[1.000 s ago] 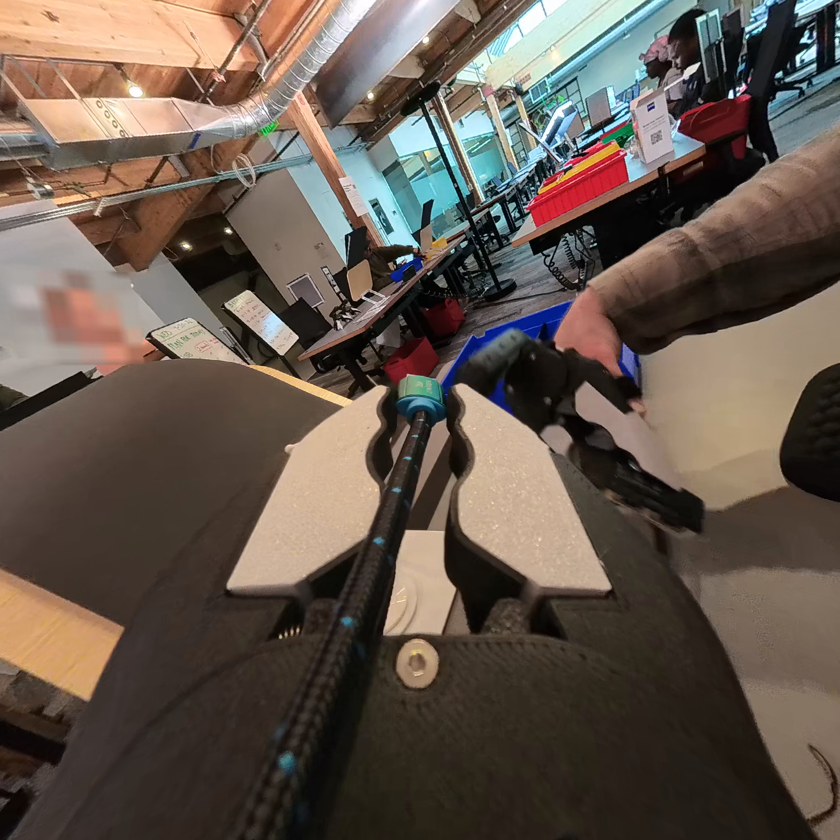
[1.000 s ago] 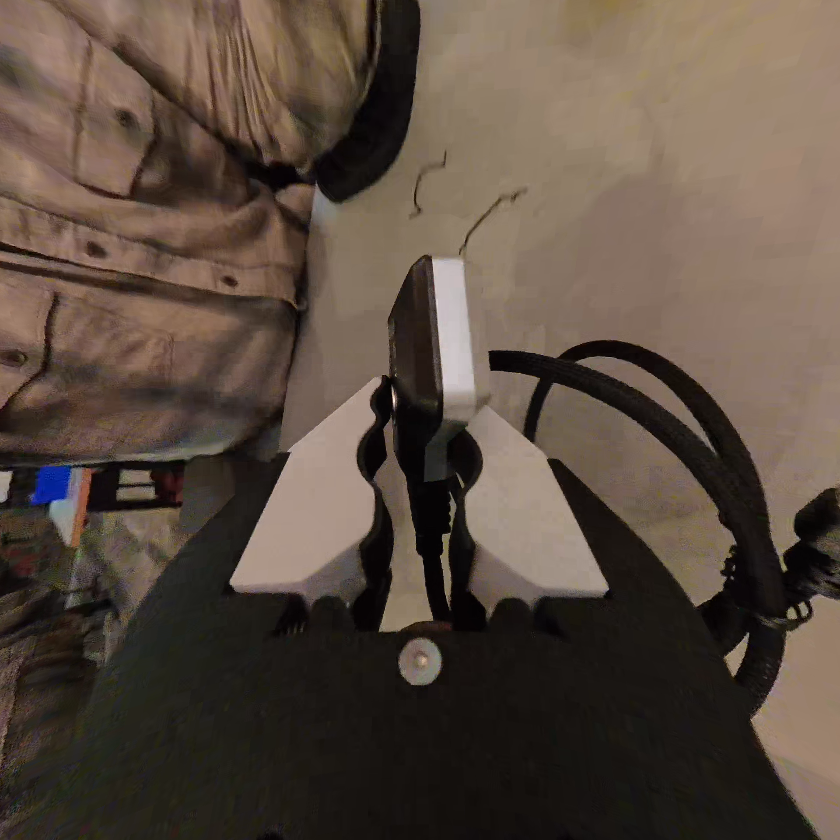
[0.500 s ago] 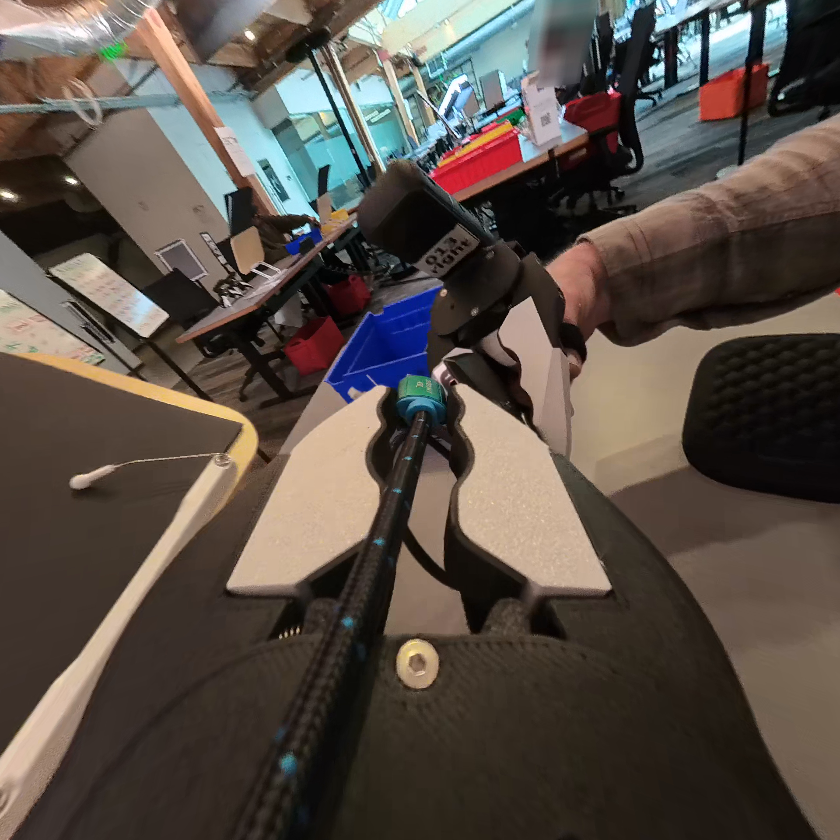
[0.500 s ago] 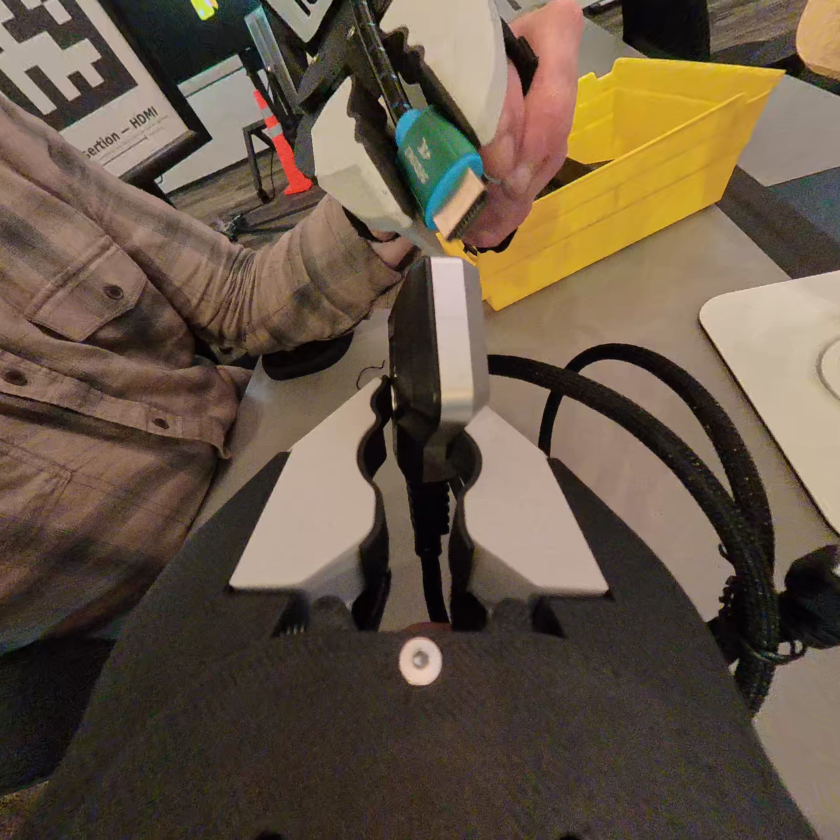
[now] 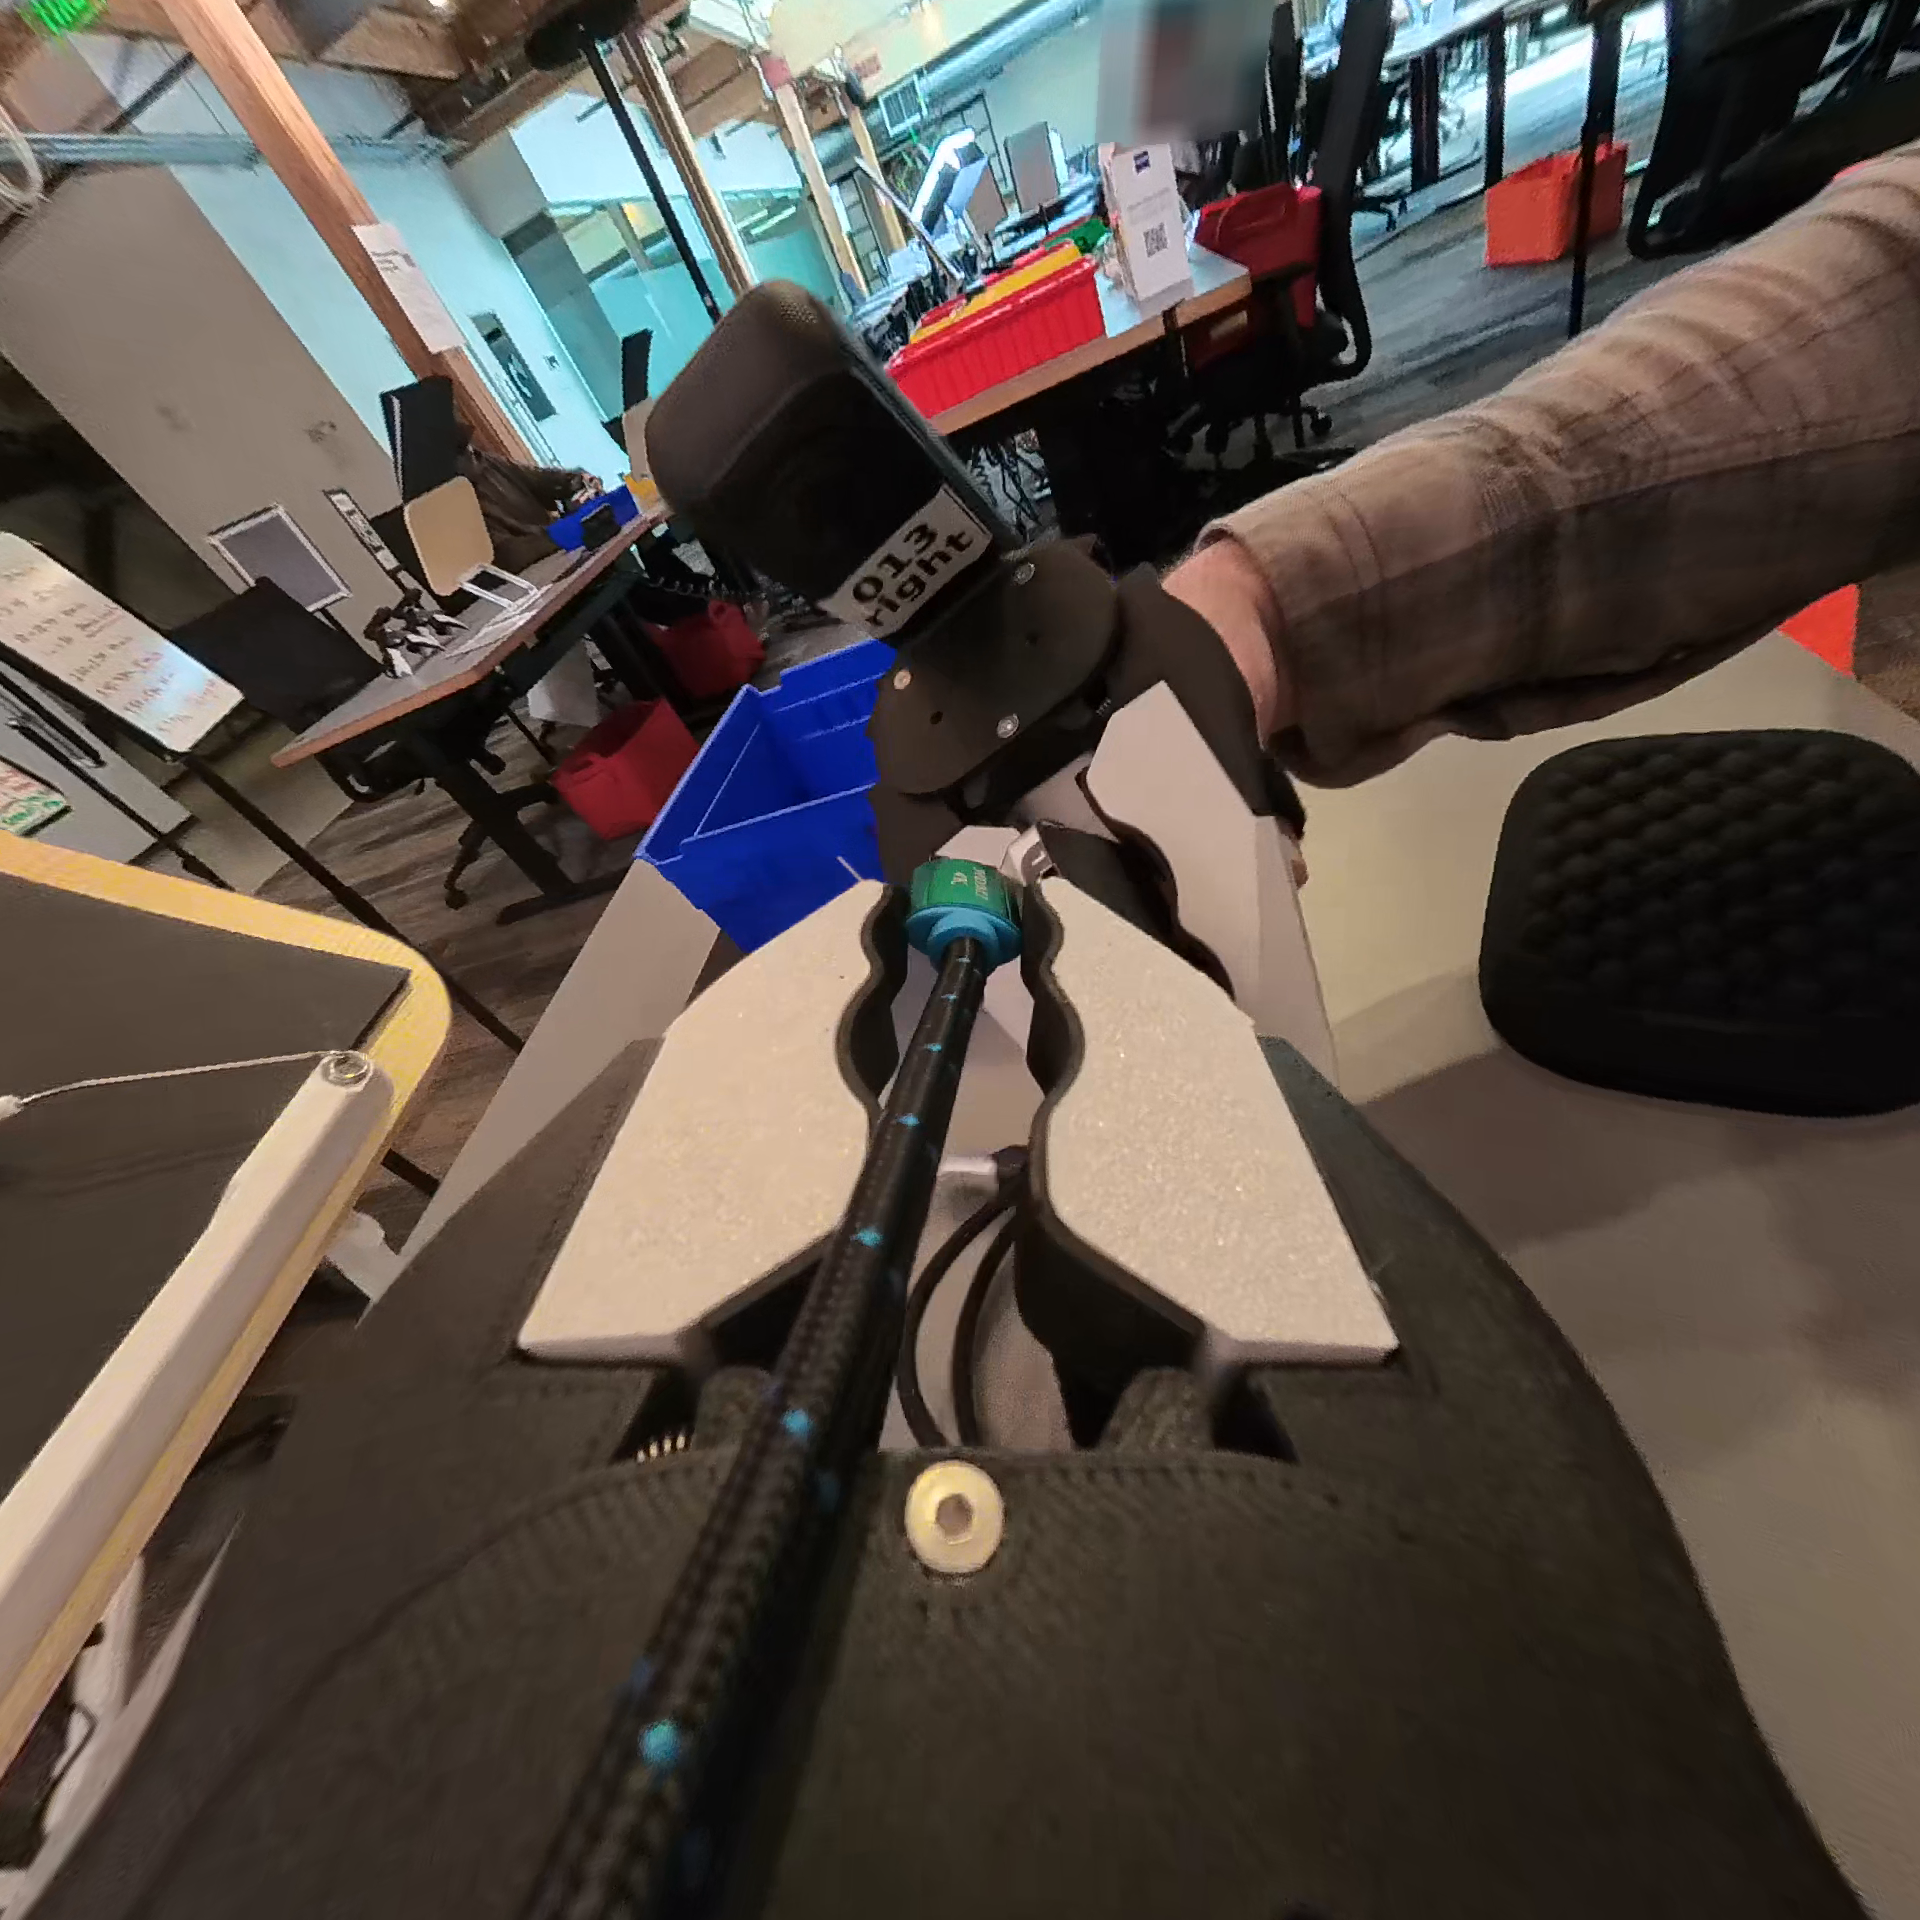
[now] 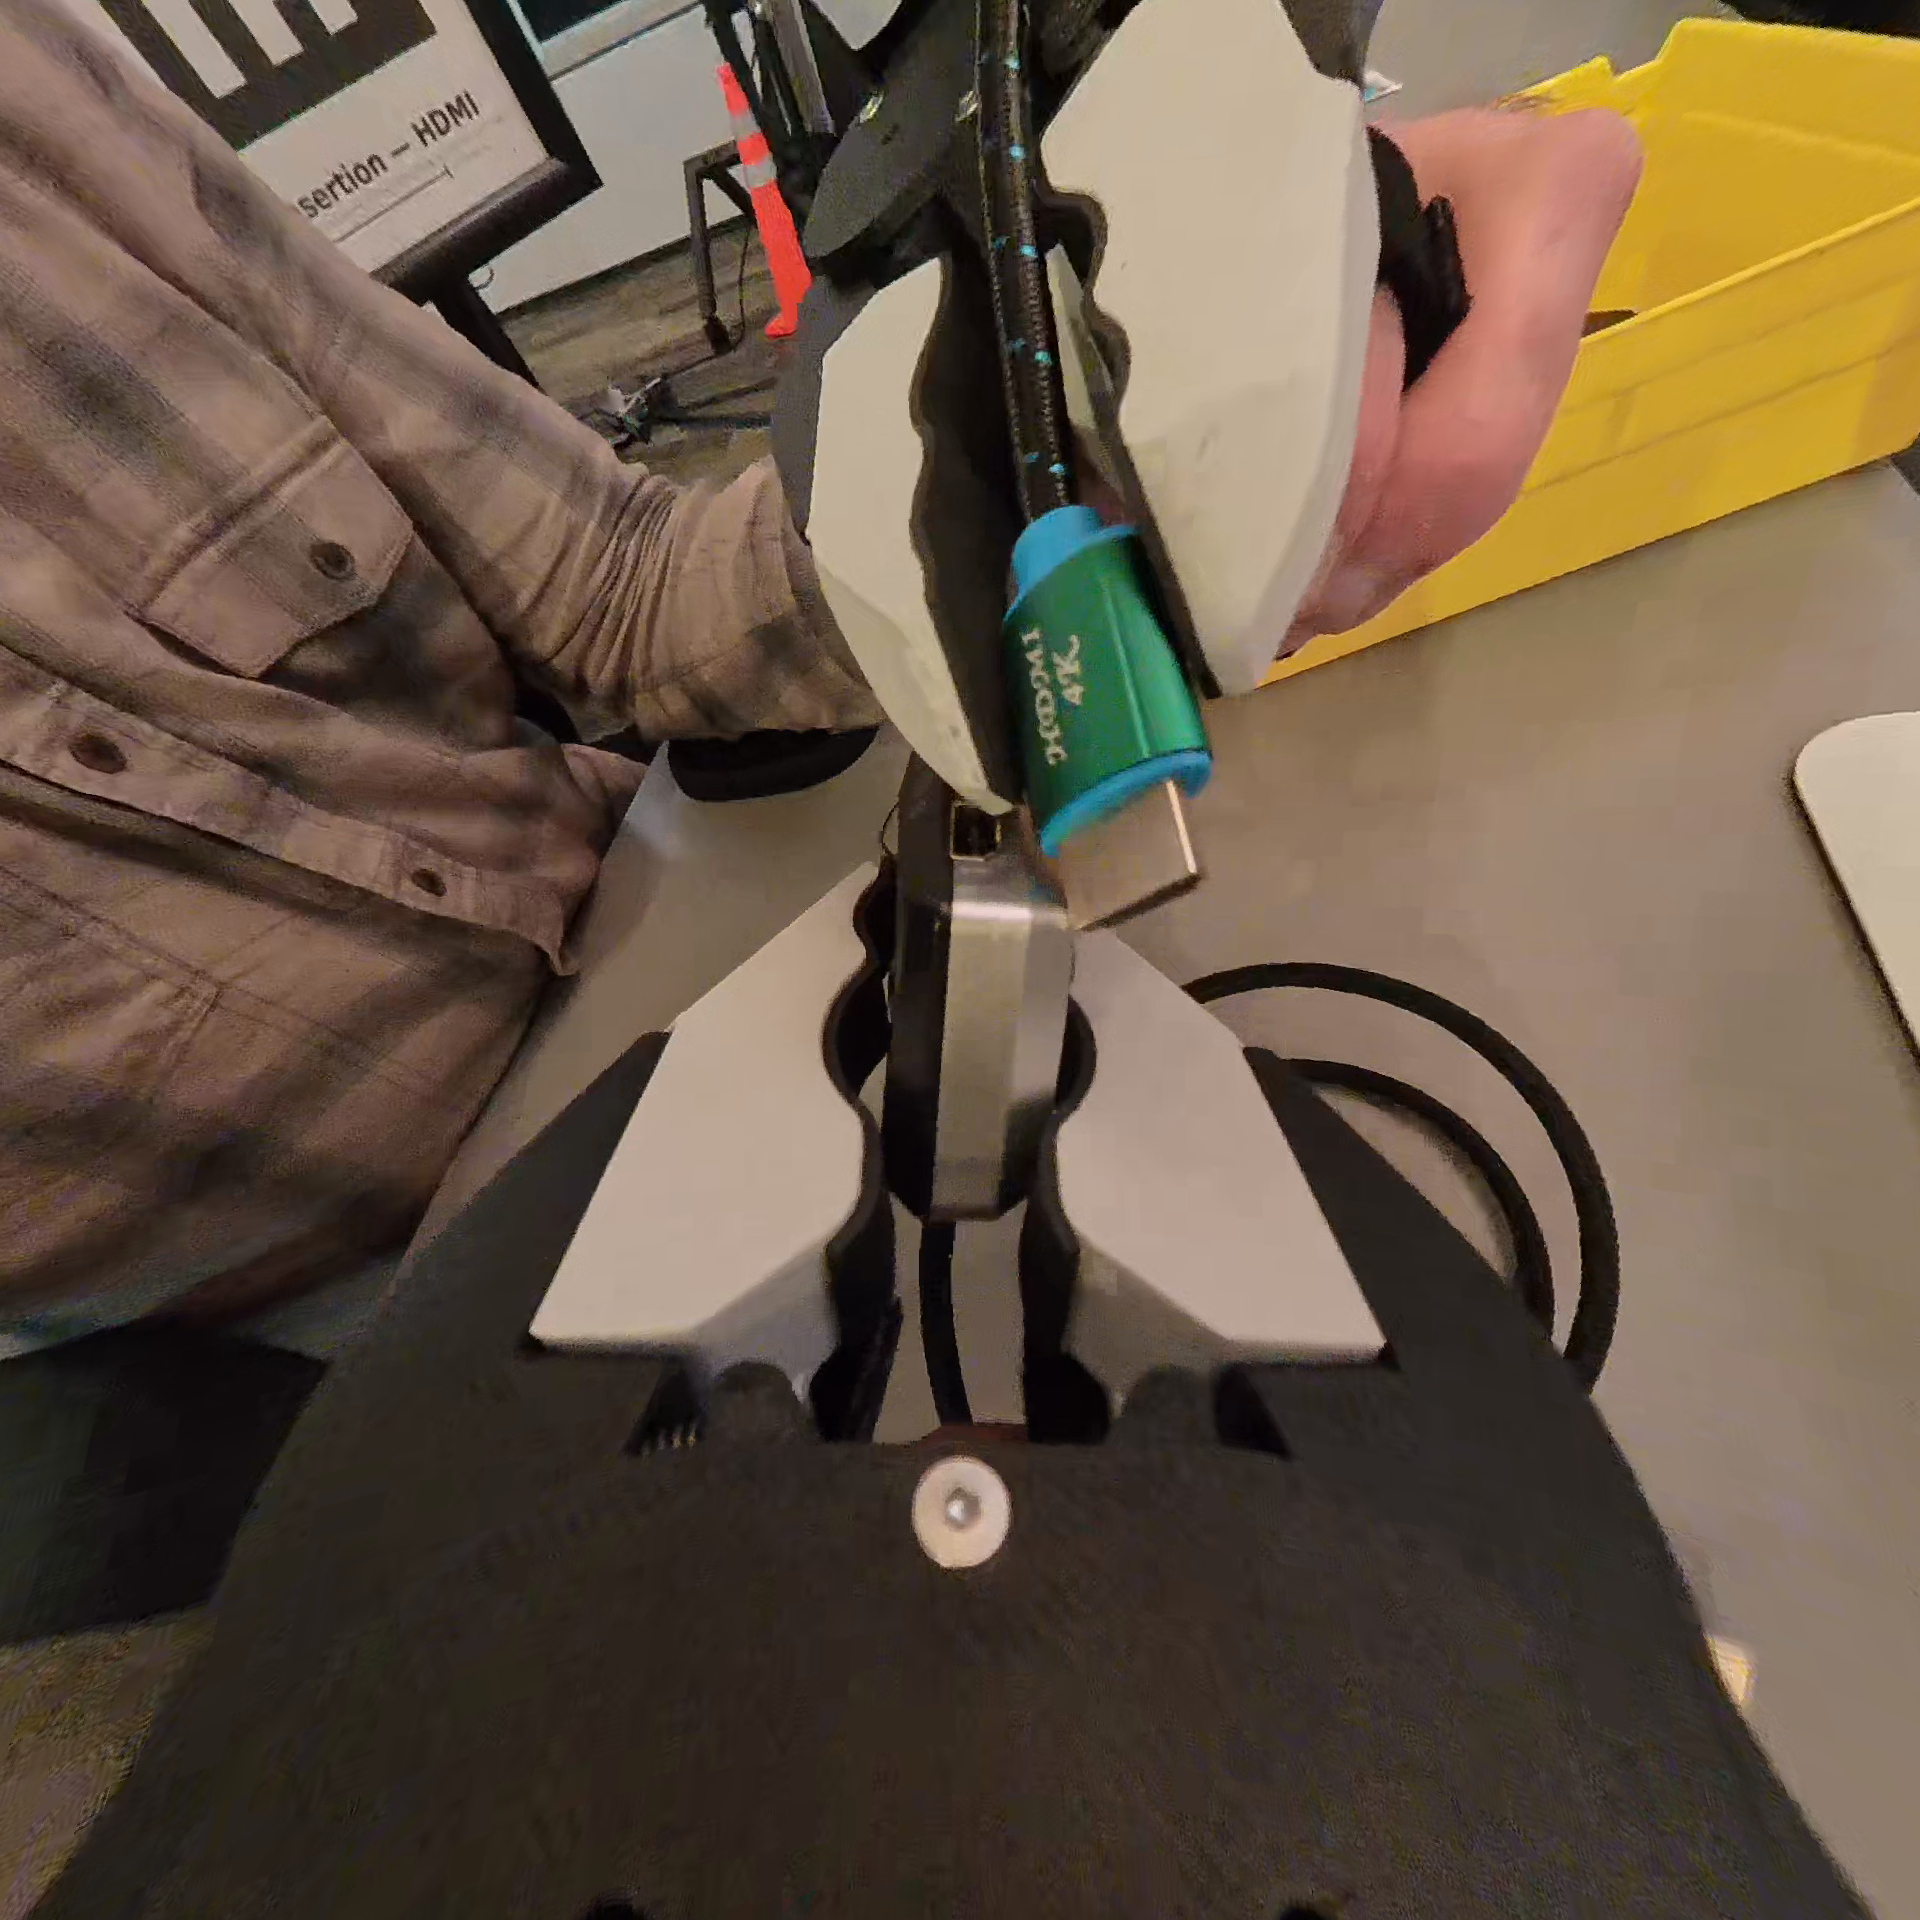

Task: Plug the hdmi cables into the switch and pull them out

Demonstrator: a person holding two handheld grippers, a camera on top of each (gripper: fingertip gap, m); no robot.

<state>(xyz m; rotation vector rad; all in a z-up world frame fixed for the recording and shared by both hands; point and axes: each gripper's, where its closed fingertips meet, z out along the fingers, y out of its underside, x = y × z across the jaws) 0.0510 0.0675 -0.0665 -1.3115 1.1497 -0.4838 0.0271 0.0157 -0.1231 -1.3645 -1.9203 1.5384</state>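
Presently: left hand-held gripper [image 6: 1081,582] clamped on green cable plug [image 6: 1107,686], metal tip just beside the open port of the switch [image 6: 982,1039]. Right hand-held gripper [image 6: 961,1039] clamped on the switch, above the bench [image 6: 1558,831]. Plugging not yet done, by appearance; pulling out remains.

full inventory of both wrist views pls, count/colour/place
HDMI plug: 1, green and blue, in left gripper, tip beside the switch's port, not inserted
braided cable: 1, black with blue flecks, runs back from the plug
HDMI switch: 1, silver and black, in right gripper
black cable loops: on table, right of switch
yellow bin: 1, far right
blue bin: 1, table edge
black pad: 1, on grey table
left gripper: shut
right gripper: shut
plaid sleeve: right arm
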